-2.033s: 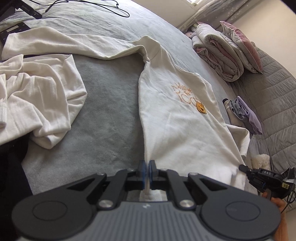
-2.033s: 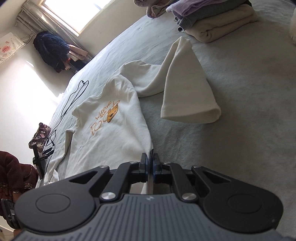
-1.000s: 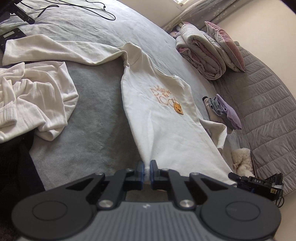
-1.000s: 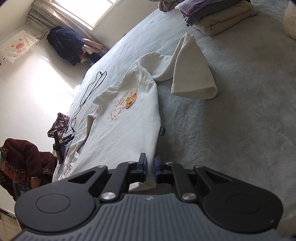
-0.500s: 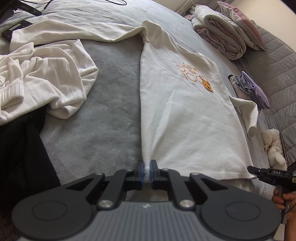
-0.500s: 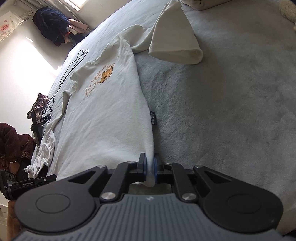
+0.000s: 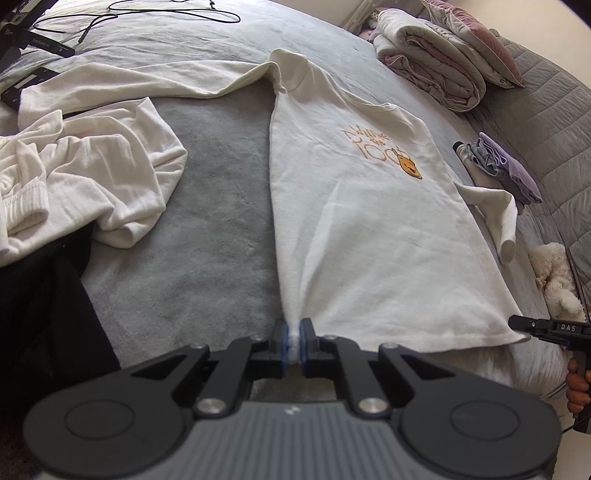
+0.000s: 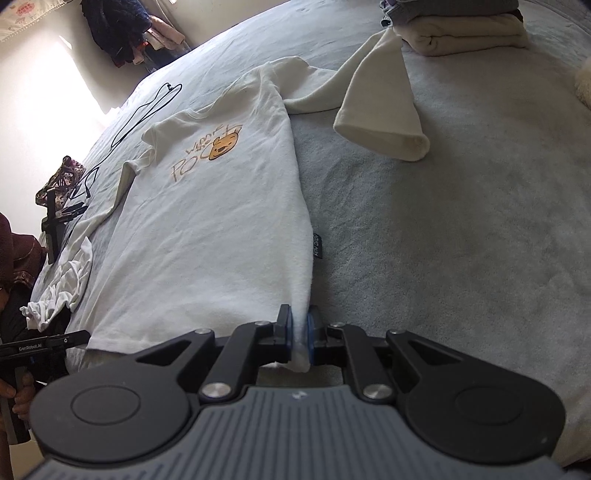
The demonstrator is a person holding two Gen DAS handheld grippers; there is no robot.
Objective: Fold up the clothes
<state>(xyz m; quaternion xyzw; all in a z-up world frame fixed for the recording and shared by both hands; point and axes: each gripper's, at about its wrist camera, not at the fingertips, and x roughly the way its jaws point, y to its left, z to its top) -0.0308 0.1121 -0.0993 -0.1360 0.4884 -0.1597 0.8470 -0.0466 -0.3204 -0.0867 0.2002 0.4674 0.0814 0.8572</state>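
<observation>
**Both hem corners pinched, one shirt flat on the bed**

Broadly, one grey bed [image 7: 207, 236] fills both views, and everything else lies on it. One cream long-sleeved shirt [image 7: 354, 236] is spread front up, its orange bear print facing the cameras, collar far and hem near. Its two sleeves go separate ways: one stretches out long across the bed, the other is bent back beside the body. One second white garment [image 7: 92, 184] lies crumpled and apart from the shirt. Two stacks sit near the far edge: one of folded bedding [image 7: 432, 70] topped by one pink pillow, and one small pile of folded clothes [image 7: 502, 173]. One black cable [image 7: 166, 11] loops over the far bedding, and one fluffy white toy [image 7: 554, 277] rests near the bed's edge.

Two grippers hold the hem. The left gripper [image 7: 291, 345] has its fingers pressed together on one hem corner; the right gripper [image 8: 299, 338] pinches the opposite corner likewise.
</observation>
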